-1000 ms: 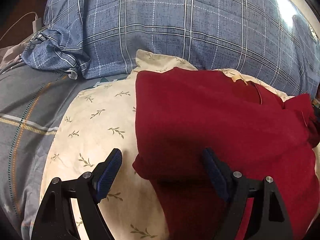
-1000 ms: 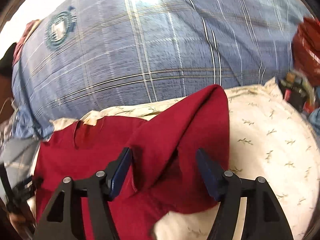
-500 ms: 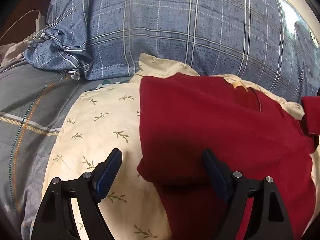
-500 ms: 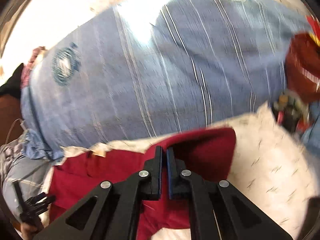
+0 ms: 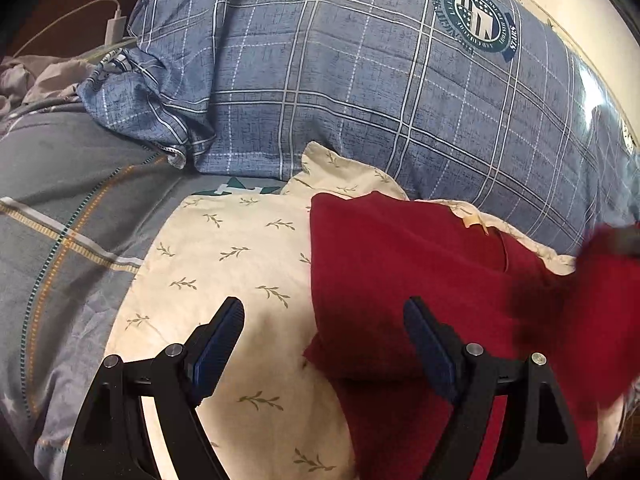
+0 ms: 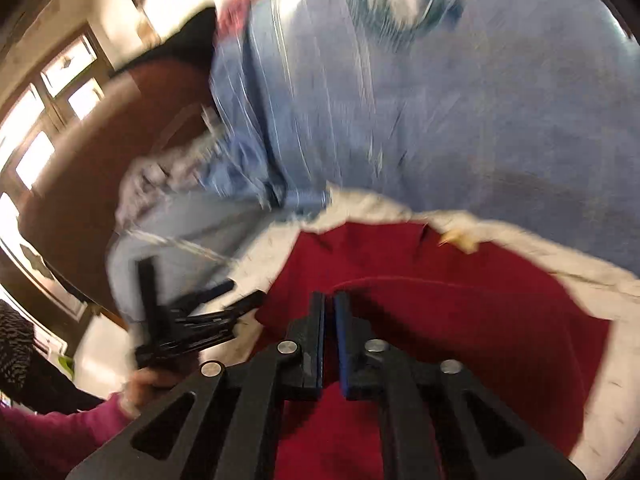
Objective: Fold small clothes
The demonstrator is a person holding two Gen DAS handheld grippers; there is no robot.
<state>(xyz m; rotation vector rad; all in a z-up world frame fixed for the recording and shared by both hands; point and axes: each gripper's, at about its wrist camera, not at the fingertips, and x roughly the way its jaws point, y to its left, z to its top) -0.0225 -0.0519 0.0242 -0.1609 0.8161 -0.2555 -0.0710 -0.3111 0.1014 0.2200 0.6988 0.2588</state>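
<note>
Left jaws spread over red garment (image 5: pixel 400 264), right jaws clamping its fold, right view alone blurred

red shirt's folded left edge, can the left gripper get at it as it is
Probably yes: the left gripper is open and straddles the red shirt edge on the leaf-print pillow, with nothing between.

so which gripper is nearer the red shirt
Right. The right gripper is shut on a fold of the red shirt. The left gripper is open, straddling its left edge above the leaf-print pillow.
</note>
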